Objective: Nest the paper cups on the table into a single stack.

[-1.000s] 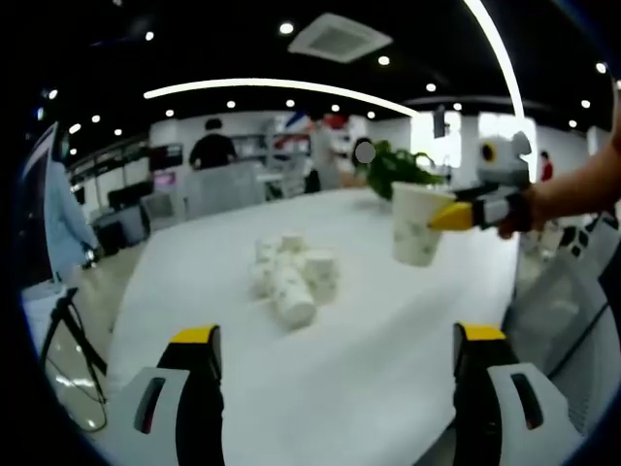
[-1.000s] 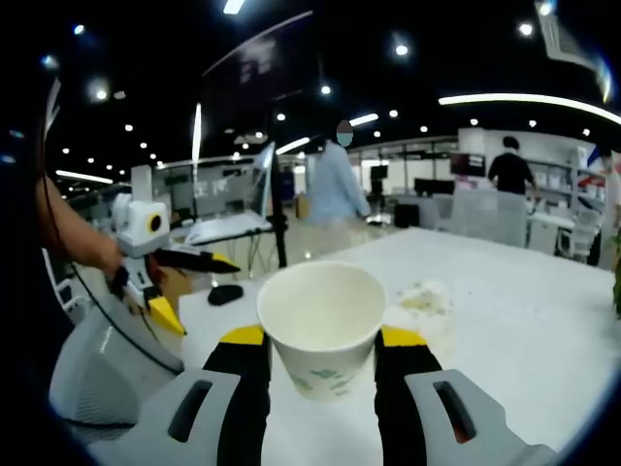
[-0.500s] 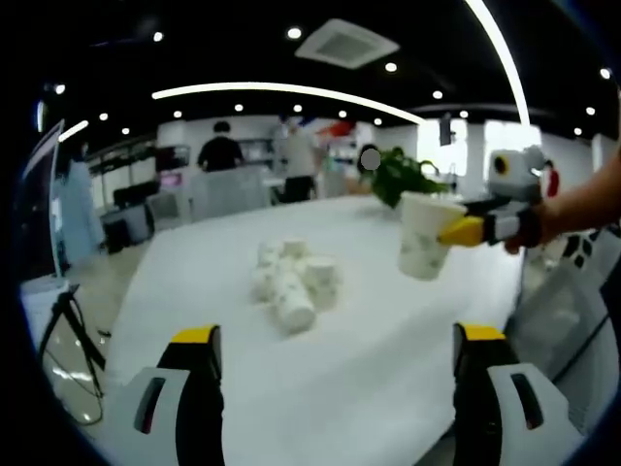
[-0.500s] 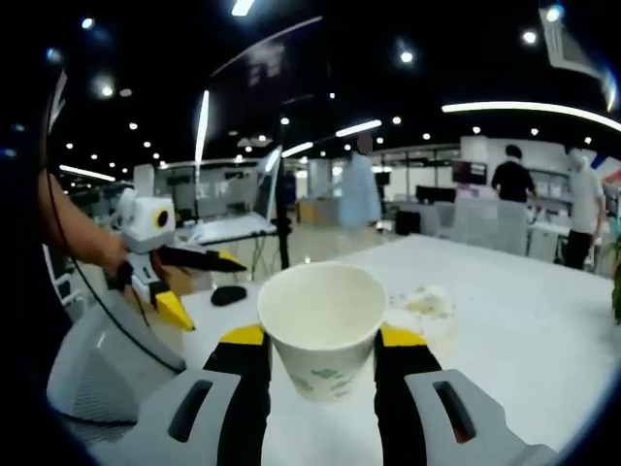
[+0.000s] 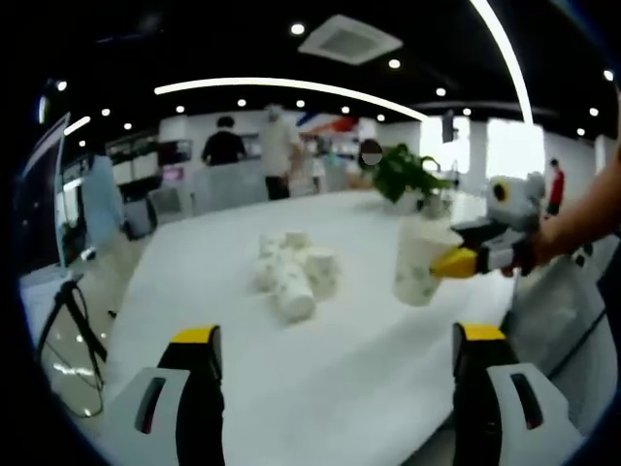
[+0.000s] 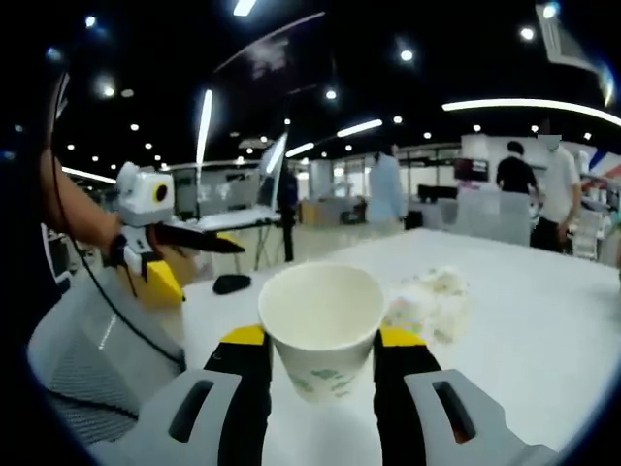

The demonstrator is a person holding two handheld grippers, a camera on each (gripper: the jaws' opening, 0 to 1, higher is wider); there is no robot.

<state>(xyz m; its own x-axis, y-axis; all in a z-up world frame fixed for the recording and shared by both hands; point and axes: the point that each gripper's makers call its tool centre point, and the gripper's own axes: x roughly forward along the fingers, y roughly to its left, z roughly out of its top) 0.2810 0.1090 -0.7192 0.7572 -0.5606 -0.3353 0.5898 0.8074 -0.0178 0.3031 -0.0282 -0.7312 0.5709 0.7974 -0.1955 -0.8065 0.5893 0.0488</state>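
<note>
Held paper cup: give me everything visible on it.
The paper cup is white with a faint greenish print on its side, tapering to the base, with a rolled rim. It sits upright, mouth open and looking empty inside, clamped between the yellow-padded jaws of the right gripper. In the left gripper view the cup hangs above the white table, apart from the pile of loose cups.
</note>
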